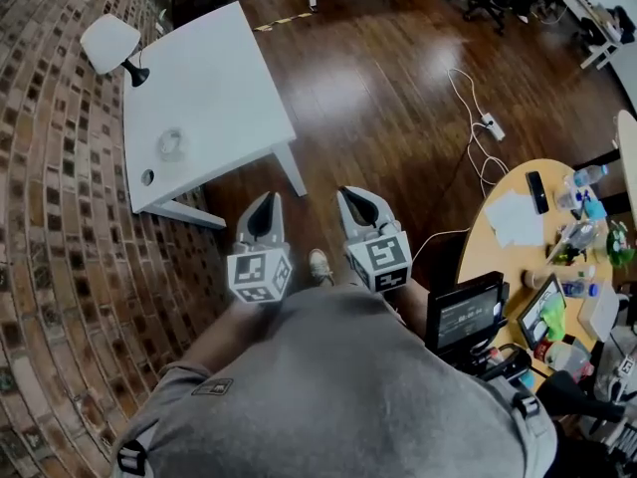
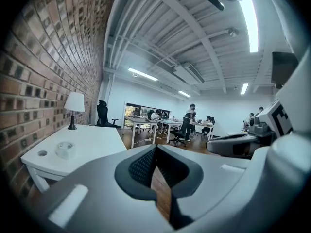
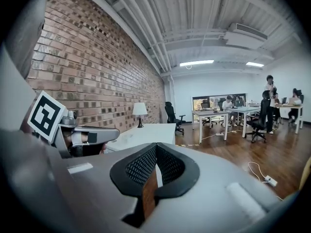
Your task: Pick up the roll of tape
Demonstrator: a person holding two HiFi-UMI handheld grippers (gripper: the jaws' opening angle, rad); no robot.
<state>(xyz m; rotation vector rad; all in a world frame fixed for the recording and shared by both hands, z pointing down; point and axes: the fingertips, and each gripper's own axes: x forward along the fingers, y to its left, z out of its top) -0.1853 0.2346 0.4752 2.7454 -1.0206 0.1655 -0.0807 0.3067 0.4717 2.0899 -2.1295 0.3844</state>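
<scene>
The roll of tape (image 1: 171, 145) is a clear ring lying flat on the white table (image 1: 219, 78), ahead and to the left of both grippers. In the left gripper view the tape (image 2: 64, 149) lies at the left, well beyond the jaws. My left gripper (image 1: 269, 198) hangs over the wooden floor just short of the table's near corner, shut and empty. Beside it, my right gripper (image 1: 348, 193) is also shut with nothing in it. In their own views, the jaws of the left gripper (image 2: 156, 147) and the right gripper (image 3: 156, 144) meet at the tip.
A white lamp (image 1: 111, 40) stands at the table's far left corner, against a brick wall (image 1: 50, 227). A round wooden table (image 1: 498, 227) crowded with bottles and devices is at the right. A power strip and cable (image 1: 488, 125) lie on the floor. Several people sit at far desks (image 2: 160, 123).
</scene>
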